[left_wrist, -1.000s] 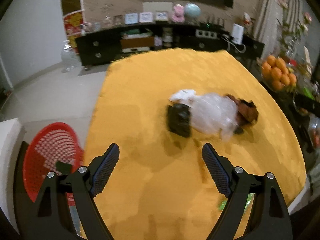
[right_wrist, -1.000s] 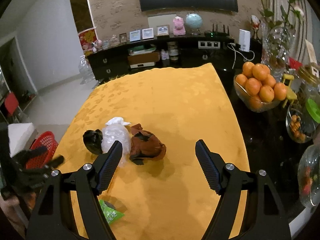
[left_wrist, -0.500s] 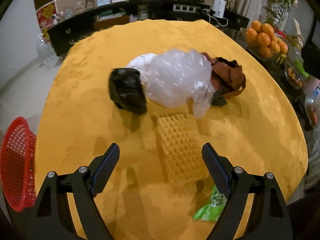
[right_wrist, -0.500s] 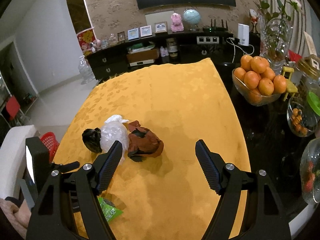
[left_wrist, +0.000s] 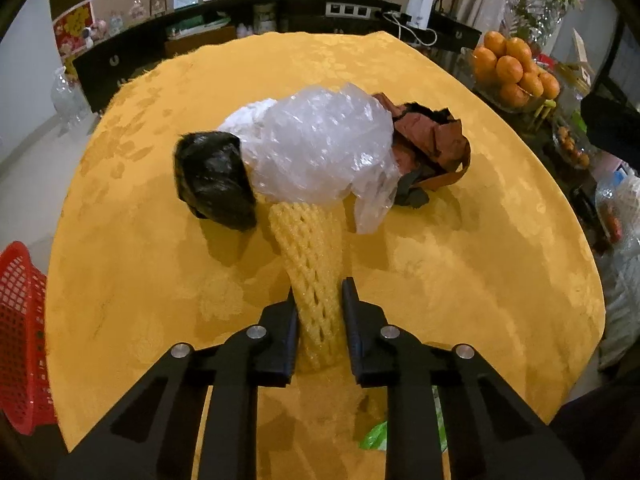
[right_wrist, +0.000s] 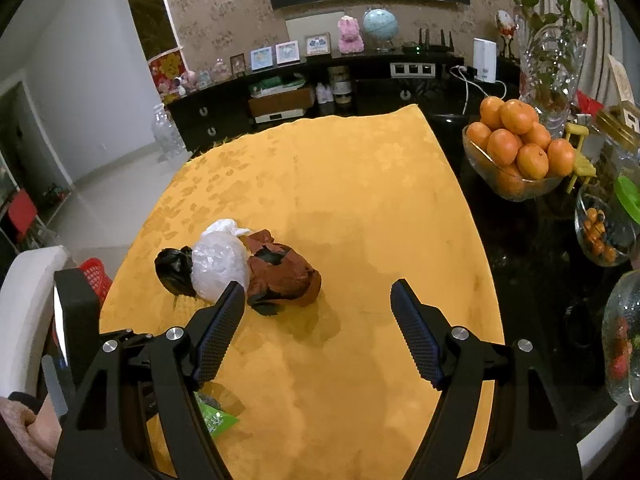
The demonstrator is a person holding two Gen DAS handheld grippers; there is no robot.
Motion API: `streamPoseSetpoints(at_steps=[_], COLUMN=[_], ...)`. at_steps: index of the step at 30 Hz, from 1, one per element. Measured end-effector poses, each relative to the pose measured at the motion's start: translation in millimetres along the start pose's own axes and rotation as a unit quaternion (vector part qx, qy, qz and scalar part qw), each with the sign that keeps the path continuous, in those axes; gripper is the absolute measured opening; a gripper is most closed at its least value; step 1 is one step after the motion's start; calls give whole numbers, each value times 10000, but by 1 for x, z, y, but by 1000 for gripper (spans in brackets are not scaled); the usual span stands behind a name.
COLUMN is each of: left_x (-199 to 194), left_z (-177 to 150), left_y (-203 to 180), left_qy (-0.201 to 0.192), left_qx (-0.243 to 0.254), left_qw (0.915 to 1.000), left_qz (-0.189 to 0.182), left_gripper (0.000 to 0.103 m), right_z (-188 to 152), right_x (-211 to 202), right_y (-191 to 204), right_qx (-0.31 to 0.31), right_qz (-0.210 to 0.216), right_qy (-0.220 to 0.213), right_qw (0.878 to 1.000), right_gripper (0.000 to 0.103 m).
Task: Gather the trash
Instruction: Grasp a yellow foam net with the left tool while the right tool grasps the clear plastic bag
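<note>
Open hand-held gripper [right_wrist: 318, 316], trash pile [right_wrist: 240, 268], yellow cloth [right_wrist: 360, 208]

No legible text: framed cards [right_wrist: 287, 53] on sideboard and green wrapper [right_wrist: 218, 422] print too small.

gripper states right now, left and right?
Left gripper: closed on the yellow foam net.
Right gripper: open, holding nothing, above the yellow tablecloth.
</note>
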State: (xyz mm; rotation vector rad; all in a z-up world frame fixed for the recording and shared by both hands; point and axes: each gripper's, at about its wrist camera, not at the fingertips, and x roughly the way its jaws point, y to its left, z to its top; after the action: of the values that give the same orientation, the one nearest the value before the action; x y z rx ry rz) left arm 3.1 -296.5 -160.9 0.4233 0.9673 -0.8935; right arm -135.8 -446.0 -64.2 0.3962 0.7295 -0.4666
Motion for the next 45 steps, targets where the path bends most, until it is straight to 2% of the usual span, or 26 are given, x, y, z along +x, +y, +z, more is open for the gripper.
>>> streamPoseSetpoints(at_steps=[5, 12, 17, 23, 29, 32, 35, 40, 45], left_x=[-15, -43, -68, -93, -106, -110, -112, -113, -118], left_z=[4, 9, 11, 12, 10, 7, 7, 8, 7], left_y=[12, 39, 54, 71, 85, 91, 95, 98, 98], left_qy=[-163, -503, -801, -1080, -1223, -1244, -1256, -1287, -1358], left_qx=[-196, -474, -591, -734, -858, -869, -873, -929, -921], left_qw=[9997, 9975, 9947, 9904, 9872, 9866, 9860, 9848, 9836], left_qz=[-34, 150, 262, 448, 550, 599, 669, 706, 754], left_gripper=[19, 19, 19, 19, 19, 19, 19, 19, 19], right_z=[0, -1, 1, 8, 17, 15, 10, 4, 8], right_x=[2, 10, 19, 46, 80, 100, 122, 133, 122], right_y=[6, 12, 35, 79, 101, 108, 111, 114, 111], right_qx=[-60, -162, -472, -1214, -1496, -1732, -1810, -1929, -1751], right_qz=[5, -32, 168, 428, 617, 544, 522, 486, 550], right_qy=[6, 61, 49, 153, 383, 531, 817, 946, 829], right_qw=[10000, 9998, 9987, 9916, 9861, 9819, 9787, 9754, 9795], right_gripper=[73, 73, 73, 73, 73, 72, 64, 42, 34])
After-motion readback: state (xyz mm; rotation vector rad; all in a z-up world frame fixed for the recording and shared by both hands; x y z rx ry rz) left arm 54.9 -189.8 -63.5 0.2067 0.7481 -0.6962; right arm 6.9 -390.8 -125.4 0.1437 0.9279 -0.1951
